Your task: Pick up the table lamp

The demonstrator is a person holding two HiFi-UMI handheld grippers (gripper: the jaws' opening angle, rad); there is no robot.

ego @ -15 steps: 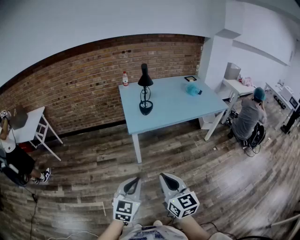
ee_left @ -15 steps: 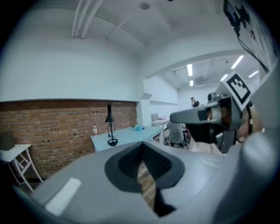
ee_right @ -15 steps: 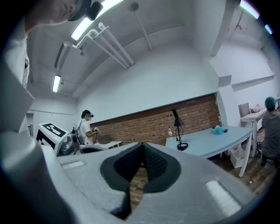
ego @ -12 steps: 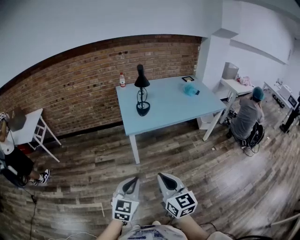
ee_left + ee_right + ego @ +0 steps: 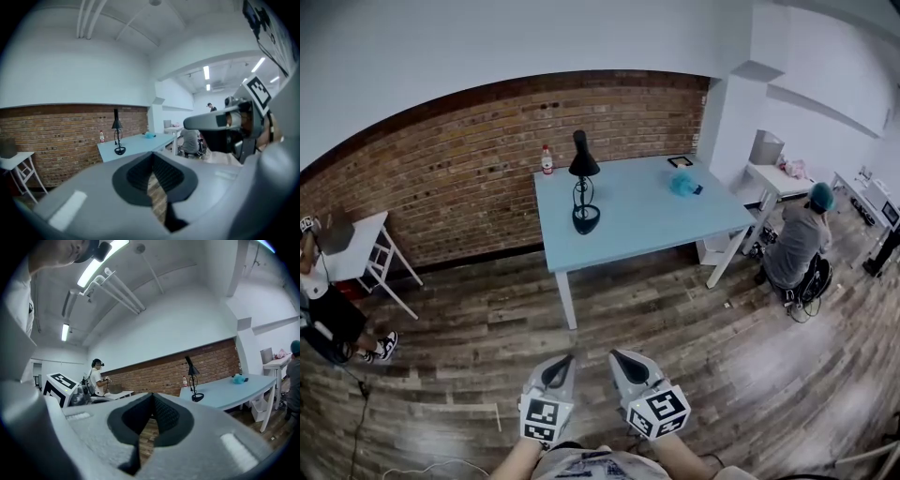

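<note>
While both the left gripper (image 5: 553,386) and right gripper (image 5: 635,382) hang closed and empty, the black table lamp (image 5: 584,183) stands well apart on the blue table (image 5: 656,211), so approaching comes first.

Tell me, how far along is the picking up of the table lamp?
Done: nothing yet. The black table lamp stands upright on the light blue table, untouched. In hand: the left hand-held gripper and the right hand-held gripper are shut, empty, over the wooden floor, far from the table. Left: walk up, open one, grasp the lamp, lift it.
</note>
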